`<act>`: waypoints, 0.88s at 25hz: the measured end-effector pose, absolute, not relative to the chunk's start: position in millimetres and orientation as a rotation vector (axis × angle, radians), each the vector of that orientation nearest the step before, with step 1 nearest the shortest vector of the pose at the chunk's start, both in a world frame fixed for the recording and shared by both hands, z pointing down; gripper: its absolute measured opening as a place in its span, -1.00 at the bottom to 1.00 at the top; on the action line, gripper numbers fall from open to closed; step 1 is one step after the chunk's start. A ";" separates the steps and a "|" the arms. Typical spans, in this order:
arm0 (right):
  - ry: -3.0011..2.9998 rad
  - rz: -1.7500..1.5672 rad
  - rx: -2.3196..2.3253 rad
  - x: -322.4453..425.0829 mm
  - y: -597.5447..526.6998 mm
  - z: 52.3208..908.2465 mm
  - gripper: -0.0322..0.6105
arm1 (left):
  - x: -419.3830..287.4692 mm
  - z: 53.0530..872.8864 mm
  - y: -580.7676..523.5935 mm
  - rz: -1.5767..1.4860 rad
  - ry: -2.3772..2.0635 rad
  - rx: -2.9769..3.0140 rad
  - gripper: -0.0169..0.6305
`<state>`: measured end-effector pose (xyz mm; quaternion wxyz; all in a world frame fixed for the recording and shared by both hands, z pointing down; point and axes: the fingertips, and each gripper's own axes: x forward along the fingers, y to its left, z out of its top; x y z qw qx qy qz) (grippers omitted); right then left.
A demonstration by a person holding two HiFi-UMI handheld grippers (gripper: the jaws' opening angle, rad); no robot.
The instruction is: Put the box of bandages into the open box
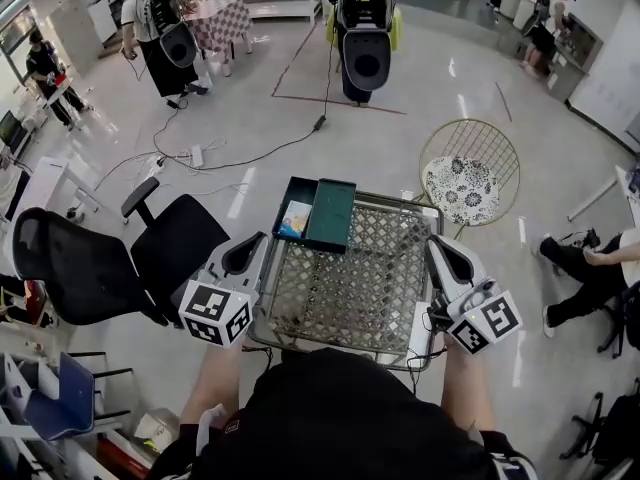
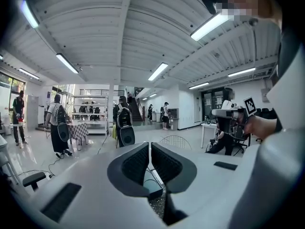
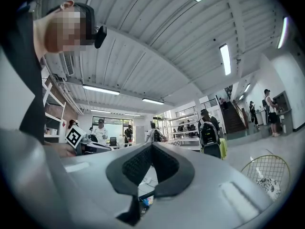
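Observation:
The dark teal open box (image 1: 333,213) sits at the far left corner of the wire-mesh table (image 1: 350,293), its lid folded back to the right. Inside its left half lies the box of bandages (image 1: 294,220), blue and orange. My left gripper (image 1: 250,252) hovers at the table's near left edge, its jaws closed together with nothing between them (image 2: 150,145). At the near right edge my right gripper (image 1: 440,249) is likewise shut and empty (image 3: 152,147). Both point up and away from the table. A sliver of the teal box (image 2: 153,191) shows under the left jaws.
A black office chair (image 1: 120,258) stands close to the table's left side. A round wire chair with a patterned cushion (image 1: 465,183) is at the far right. A seated person's legs (image 1: 585,268) reach in from the right. Cables (image 1: 200,158) lie on the floor beyond.

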<state>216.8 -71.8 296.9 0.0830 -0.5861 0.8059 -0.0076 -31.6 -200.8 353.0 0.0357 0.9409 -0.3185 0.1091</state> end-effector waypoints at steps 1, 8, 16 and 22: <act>2.415 0.001 -1.749 221.0 -72.4 288.5 -0.87 | -31.9 349.3 -203.6 0.327 -0.976 2.893 -0.88; 2.317 0.199 -1.806 269.8 -67.8 208.2 -0.88 | -33.2 318.9 -222.2 0.394 -0.877 2.955 -0.88; 2.291 0.112 -1.893 260.9 -79.6 251.7 -0.88 | -40.2 310.1 -256.3 0.253 -0.971 2.917 -0.88; 2.312 -0.044 -1.888 253.6 -77.4 297.3 -0.88 | -36.6 338.4 -236.1 0.240 -0.929 2.918 -0.88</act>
